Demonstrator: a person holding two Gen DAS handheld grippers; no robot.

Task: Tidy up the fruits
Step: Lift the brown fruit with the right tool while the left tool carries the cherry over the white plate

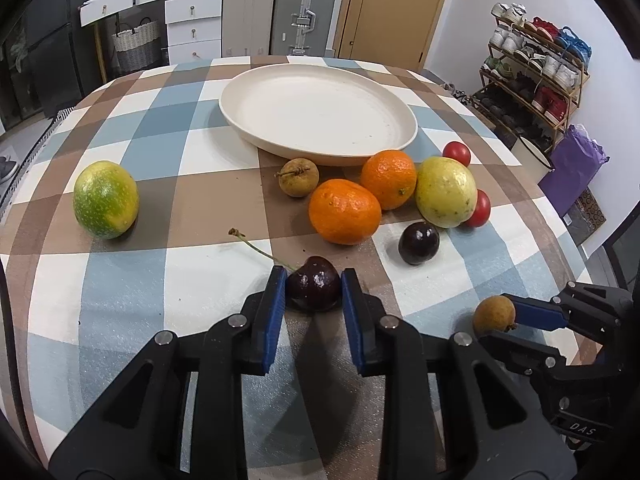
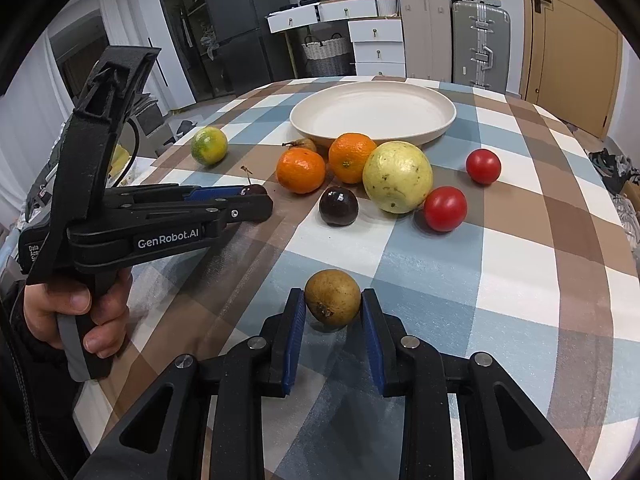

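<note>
My left gripper (image 1: 314,286) is shut on a dark cherry (image 1: 314,280) with a long stem, which rests on the checked tablecloth. To its right, my right gripper (image 1: 502,320) is shut on a small brown longan (image 1: 492,314). In the right wrist view the longan (image 2: 333,298) sits pinched between the blue pads (image 2: 296,332), low over the cloth. A hand holds the left gripper (image 2: 262,198) at the left there. Behind both stands an empty cream plate (image 1: 256,136). In front of it lie two oranges (image 1: 344,212), a yellow fruit (image 1: 446,192), a second cherry (image 1: 419,243) and a second longan (image 1: 299,177).
A green-yellow citrus (image 1: 106,199) lies alone at the left. Two red tomatoes (image 2: 445,208) lie right of the yellow fruit. The round table's edge (image 1: 560,216) falls away at the right, with a shoe rack (image 1: 532,80) beyond. Suitcases (image 1: 280,8) and drawers stand behind the table.
</note>
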